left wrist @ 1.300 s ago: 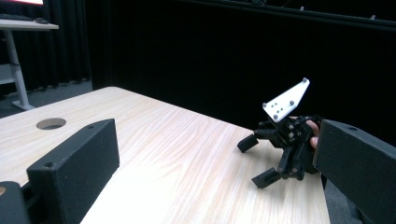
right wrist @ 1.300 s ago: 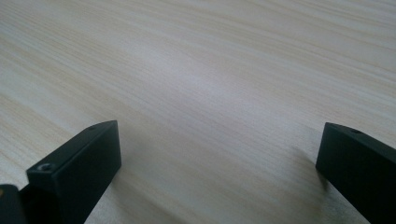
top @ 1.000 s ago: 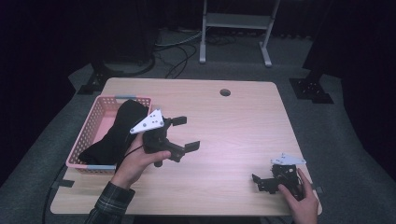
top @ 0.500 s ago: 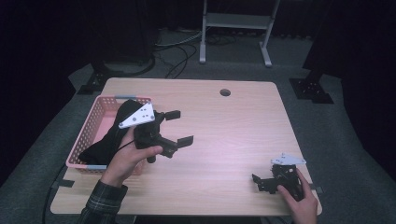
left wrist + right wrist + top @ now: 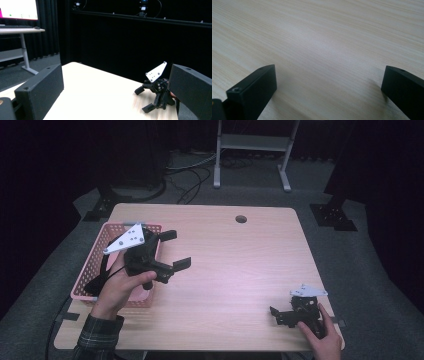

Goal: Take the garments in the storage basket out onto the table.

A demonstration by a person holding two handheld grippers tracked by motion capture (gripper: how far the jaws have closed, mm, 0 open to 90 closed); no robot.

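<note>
1. High view: table (image 5: 235, 270), pale wood, round hole (image 5: 241, 219) at far edge. Bare over centre and right.
2. Basket (image 5: 97, 270), pink mesh, at left near edge of table. Dark cloth (image 5: 102, 272) lies inside it, partly hidden by hand and gripper.
3. Left gripper (image 5: 172, 251) held above the basket's right rim, pointing right over the table. Jaws spread wide, nothing between them.
4. Right gripper (image 5: 275, 315) rests low at right near corner, well apart from the basket. Jaws released; right gripper view has bare wood between them.
5. Judged step: approach to cloth, no grasp yet. Next move calls for turning the left gripper down and left into the basket, then closing on a fold.
6. Obstruction: basket wall and mesh may catch a jaw. Left gripper view looks across to the right gripper (image 5: 147, 100), away from the cloth.
</note>
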